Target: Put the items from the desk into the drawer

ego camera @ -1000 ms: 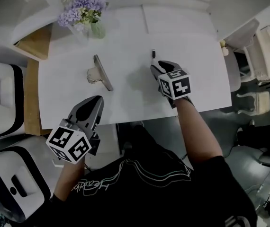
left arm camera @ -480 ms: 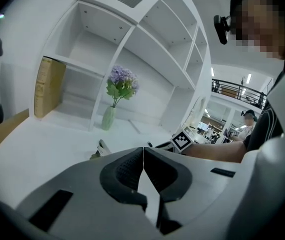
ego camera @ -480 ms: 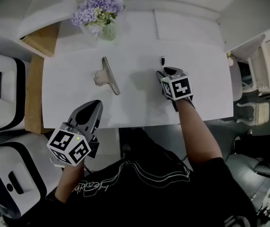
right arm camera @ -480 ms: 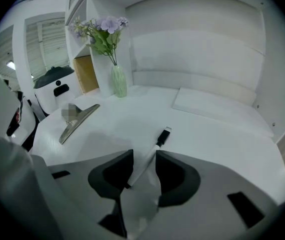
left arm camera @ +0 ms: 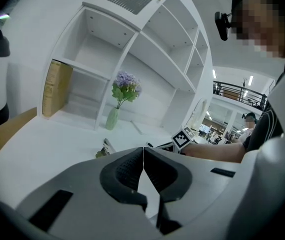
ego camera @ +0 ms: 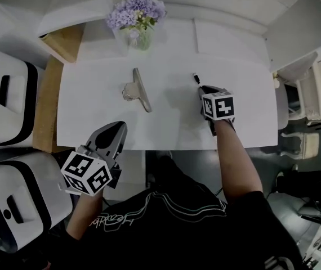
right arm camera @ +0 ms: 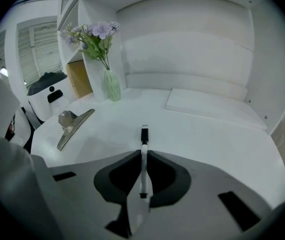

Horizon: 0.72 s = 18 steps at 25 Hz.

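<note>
— When you look down from above, where's the pen (ego camera: 196,78)?
— Poking out ahead of the right gripper (ego camera: 204,89), over the white desk (ego camera: 93,117). A metal clip (ego camera: 137,90) lies well apart, to its left.
— And the left gripper (ego camera: 115,128)?
— By the desk's near edge. Its own view shows the jaws pressed together, with nothing between them.
— The right gripper view?
— Jaws pinching the pen, black cap forward.

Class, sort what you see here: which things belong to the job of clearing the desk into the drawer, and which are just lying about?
Job: pen, clamped in the right hand-held gripper; metal clip on the desk.
Lying about: vase of flowers; tan book on the shelf; white machines beside the desk.
</note>
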Each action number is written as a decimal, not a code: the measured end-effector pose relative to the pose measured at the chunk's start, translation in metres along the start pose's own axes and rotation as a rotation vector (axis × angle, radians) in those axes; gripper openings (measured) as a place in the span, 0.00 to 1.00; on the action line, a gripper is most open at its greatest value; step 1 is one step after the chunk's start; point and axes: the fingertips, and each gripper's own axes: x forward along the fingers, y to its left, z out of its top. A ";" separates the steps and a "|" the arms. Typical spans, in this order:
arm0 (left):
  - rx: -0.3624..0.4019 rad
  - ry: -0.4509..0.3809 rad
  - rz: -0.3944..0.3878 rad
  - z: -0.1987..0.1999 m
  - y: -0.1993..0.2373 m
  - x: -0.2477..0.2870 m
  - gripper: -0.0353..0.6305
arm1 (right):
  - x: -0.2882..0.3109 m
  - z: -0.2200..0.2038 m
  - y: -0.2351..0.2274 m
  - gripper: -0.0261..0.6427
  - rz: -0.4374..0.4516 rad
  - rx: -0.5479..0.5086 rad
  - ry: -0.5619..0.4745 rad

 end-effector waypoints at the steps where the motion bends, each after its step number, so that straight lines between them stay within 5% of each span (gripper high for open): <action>1: -0.001 -0.010 0.001 0.002 0.000 -0.004 0.09 | -0.005 0.002 0.003 0.13 0.002 0.003 -0.012; 11: -0.004 -0.088 0.019 0.011 -0.008 -0.065 0.09 | -0.087 0.043 0.085 0.13 0.128 -0.057 -0.224; 18: -0.015 -0.120 0.079 0.001 0.001 -0.124 0.09 | -0.141 0.052 0.194 0.13 0.314 -0.149 -0.342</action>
